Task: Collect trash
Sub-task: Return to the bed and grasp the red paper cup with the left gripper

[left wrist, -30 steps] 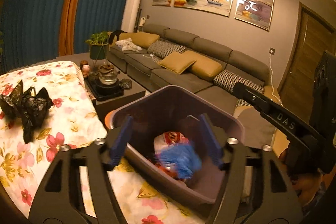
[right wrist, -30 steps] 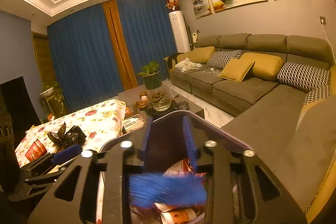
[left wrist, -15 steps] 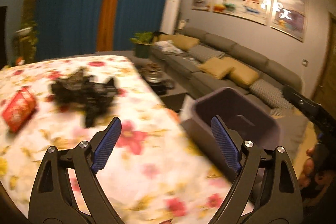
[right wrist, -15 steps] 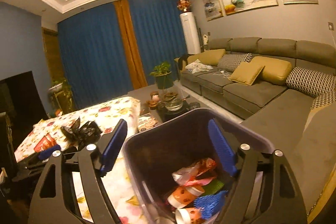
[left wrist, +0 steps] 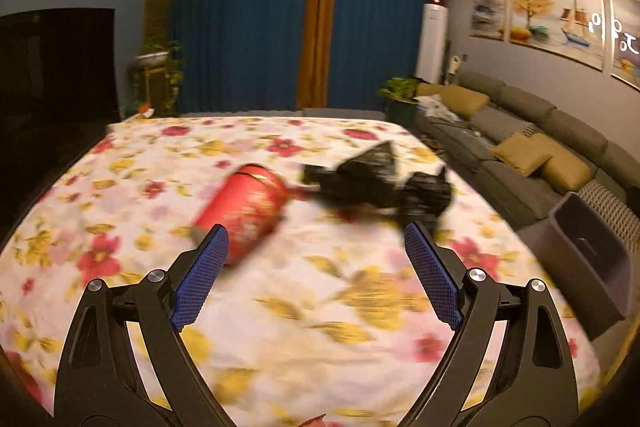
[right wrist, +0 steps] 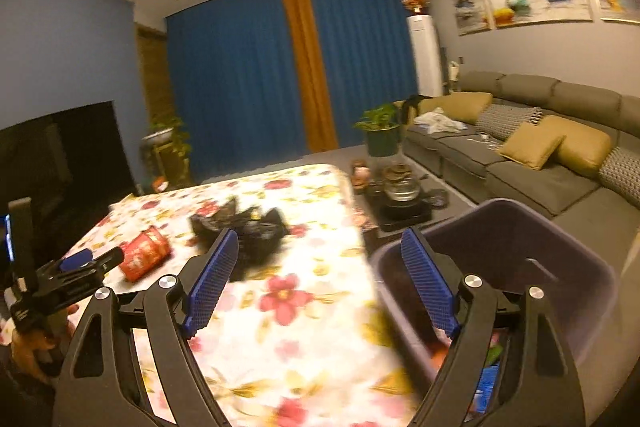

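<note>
A red can (left wrist: 244, 211) lies on its side on the flowered tablecloth (left wrist: 328, 311), just beyond my left gripper (left wrist: 314, 227), which is open and holds nothing. To the can's right lies a crumpled black plastic bag (left wrist: 380, 183). The dark trash bin (left wrist: 592, 259) stands off the table's right edge. In the right wrist view my right gripper (right wrist: 318, 231) is open and empty, over the table edge beside the bin (right wrist: 500, 267), which holds colourful wrappers (right wrist: 488, 367). The black bag (right wrist: 248, 227) and the can (right wrist: 144, 253) lie ahead, with the left gripper (right wrist: 92, 257) by the can.
A grey sofa (right wrist: 540, 163) with yellow cushions runs along the right wall. A low tea table with a glass kettle (right wrist: 400, 187) stands between the sofa and the table. A dark TV screen (left wrist: 52, 75) is at the left, and a potted plant (right wrist: 380, 131) stands before the blue curtains.
Both grippers swung left, away from the bin and towards the table. The right gripper opened and dropped the blue trash into the bin. The left gripper's jaws widened.
</note>
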A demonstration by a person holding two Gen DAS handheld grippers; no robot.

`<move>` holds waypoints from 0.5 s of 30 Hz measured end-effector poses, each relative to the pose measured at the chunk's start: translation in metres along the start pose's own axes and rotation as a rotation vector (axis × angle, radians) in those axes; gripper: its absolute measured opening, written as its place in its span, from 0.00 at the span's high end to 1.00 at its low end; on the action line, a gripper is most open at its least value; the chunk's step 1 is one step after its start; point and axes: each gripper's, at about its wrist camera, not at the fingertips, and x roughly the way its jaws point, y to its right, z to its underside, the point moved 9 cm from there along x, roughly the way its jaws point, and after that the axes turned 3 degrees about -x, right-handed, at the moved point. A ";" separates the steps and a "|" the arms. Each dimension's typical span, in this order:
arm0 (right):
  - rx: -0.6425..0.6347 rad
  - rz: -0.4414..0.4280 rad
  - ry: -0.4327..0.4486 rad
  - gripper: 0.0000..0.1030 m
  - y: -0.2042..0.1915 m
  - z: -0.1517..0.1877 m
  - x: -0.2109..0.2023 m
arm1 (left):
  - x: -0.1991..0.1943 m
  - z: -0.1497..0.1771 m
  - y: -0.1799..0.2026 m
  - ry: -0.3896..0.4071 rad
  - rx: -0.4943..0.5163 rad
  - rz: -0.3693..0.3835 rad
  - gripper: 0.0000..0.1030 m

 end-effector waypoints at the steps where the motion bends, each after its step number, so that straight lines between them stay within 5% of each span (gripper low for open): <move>1: -0.005 -0.014 -0.003 0.21 -0.010 0.000 0.004 | 0.002 0.000 -0.009 -0.005 -0.002 -0.009 0.14; 15: -0.059 -0.108 -0.030 0.21 -0.071 -0.002 0.034 | 0.069 0.017 -0.069 -0.189 -0.087 0.007 0.14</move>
